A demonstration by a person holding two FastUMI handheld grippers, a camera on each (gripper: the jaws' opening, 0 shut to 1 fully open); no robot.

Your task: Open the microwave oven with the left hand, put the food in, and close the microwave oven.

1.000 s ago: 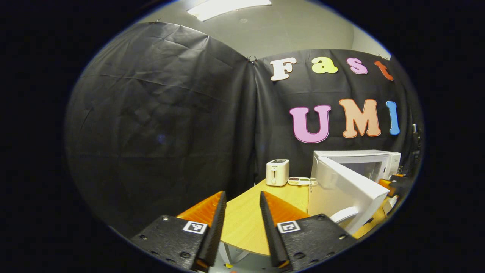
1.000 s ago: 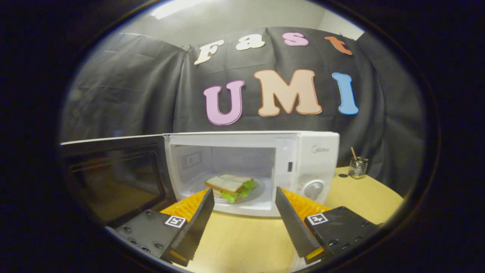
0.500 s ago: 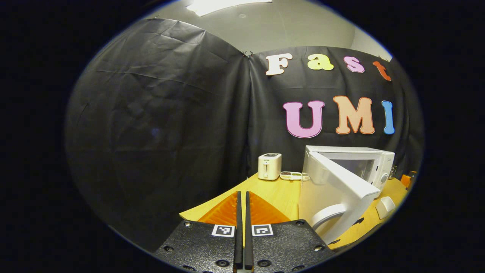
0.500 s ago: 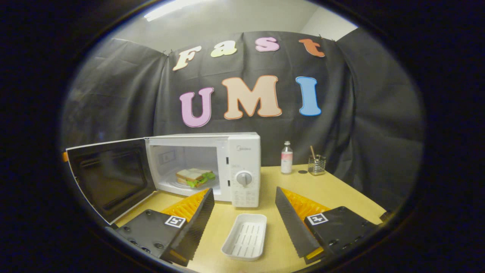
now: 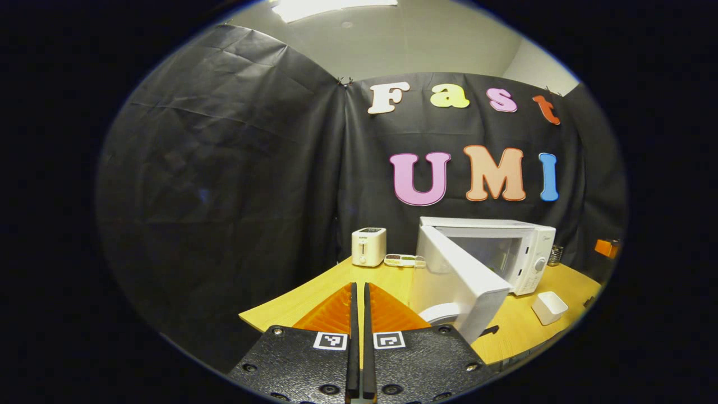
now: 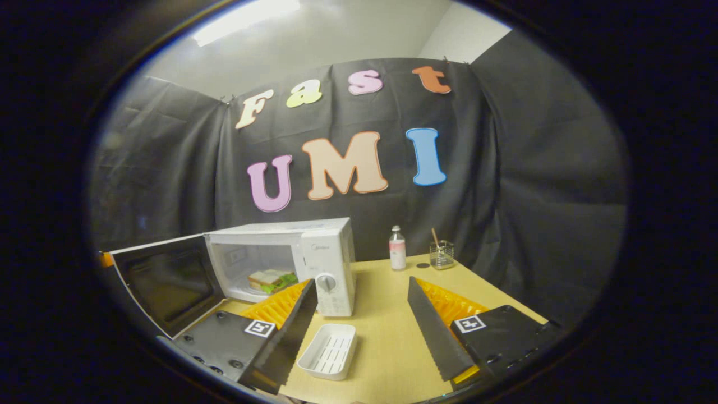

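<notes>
Microwave oven (image 6: 314, 258) stands white and boxy toward the back of my wooden table (image 6: 387, 336), with its door (image 6: 162, 283) swung wide out to the left; the door's inner window reads dark. Inside, on the glass turntable, I see one sandwich (image 6: 272, 279) with pale bread and green lettuce sticking out at the edge. A round dial sits on the control panel at the oven's right.

From the right gripper view I get the oven's cavity and the food, plus one empty white tray (image 6: 328, 350) on the table in front of the control panel, one small bottle (image 6: 397, 248) and one wire holder (image 6: 442, 253) near the back edge. The right gripper (image 6: 359, 331) has its fingers spread apart, nothing between them.

From the left gripper view I look at the door's white outer face (image 5: 460, 280) with its curved handle (image 5: 440, 314), which hides the food. That view adds one white toaster (image 5: 368, 247) at the table's far left corner and one flat dish (image 5: 405, 260) just beside it. The white tray (image 5: 548, 307) shows near the right edge. The left gripper (image 5: 358, 336) has its fingers pressed together, pinching nothing.
</notes>
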